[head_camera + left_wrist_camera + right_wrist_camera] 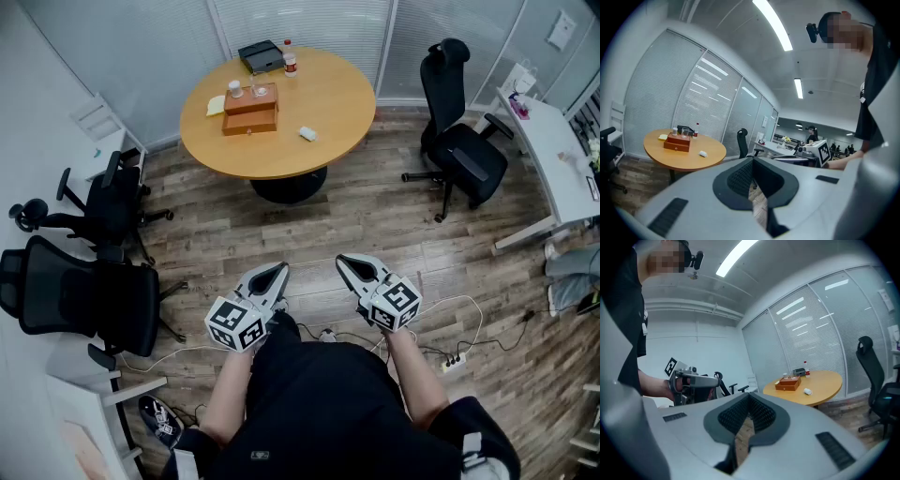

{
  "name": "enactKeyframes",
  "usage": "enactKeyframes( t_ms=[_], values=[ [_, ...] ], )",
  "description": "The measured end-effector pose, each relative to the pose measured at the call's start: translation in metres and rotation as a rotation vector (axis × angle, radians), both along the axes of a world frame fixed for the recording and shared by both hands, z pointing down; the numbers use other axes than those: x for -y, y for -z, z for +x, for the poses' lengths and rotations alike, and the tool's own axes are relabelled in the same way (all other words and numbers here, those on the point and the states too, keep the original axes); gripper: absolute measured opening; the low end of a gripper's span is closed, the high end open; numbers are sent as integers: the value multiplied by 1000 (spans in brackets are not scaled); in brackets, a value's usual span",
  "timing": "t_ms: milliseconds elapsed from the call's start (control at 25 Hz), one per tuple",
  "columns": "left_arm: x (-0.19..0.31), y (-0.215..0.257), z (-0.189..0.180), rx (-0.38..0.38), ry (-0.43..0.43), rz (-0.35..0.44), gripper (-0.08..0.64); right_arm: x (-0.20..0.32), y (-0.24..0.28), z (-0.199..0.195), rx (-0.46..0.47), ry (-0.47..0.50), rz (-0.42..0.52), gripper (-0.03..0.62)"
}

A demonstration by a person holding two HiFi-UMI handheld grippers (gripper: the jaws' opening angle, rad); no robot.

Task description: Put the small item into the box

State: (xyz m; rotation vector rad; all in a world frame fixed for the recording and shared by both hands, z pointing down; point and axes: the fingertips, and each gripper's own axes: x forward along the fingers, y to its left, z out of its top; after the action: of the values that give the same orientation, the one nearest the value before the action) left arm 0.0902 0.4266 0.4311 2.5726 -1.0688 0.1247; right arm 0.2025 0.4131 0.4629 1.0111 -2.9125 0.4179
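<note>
A small white item point(307, 134) lies on the round wooden table point(328, 98), a little to the right of a brown wooden box point(250, 110) with a drawer front. Both are far from me, across the wood floor. The left gripper view shows the item point(702, 153) and the box point(678, 142) in the distance, and so does the right gripper view, with the item point(807, 391) beside the box point(789, 384). My left gripper point(279, 269) and right gripper point(343, 260) are held low in front of the person's body. Both are shut and hold nothing.
On the table stand a bottle point(290, 64), a black device point(261, 57) and a yellow pad point(216, 105); small glasses sit on the box. A black office chair point(459, 141) stands to the right, two more chairs point(94, 281) to the left. A white desk point(562, 159) and a floor power strip point(453, 361) lie to the right.
</note>
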Motion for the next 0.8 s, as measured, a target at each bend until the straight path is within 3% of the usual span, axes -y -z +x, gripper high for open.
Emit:
enactKeyframes(
  t_ms=[320,600,800],
  values=[
    [-4,4,0,-3,5,2,6,-2,4,-1,31,19,3,5],
    [-4,1,-7,-11,8,-8,6,-1,0,-6,-6,13,-2,5],
    [4,-2,-14,-16,1,-19,6,0,9,-16,53,51,8,6]
  ],
)
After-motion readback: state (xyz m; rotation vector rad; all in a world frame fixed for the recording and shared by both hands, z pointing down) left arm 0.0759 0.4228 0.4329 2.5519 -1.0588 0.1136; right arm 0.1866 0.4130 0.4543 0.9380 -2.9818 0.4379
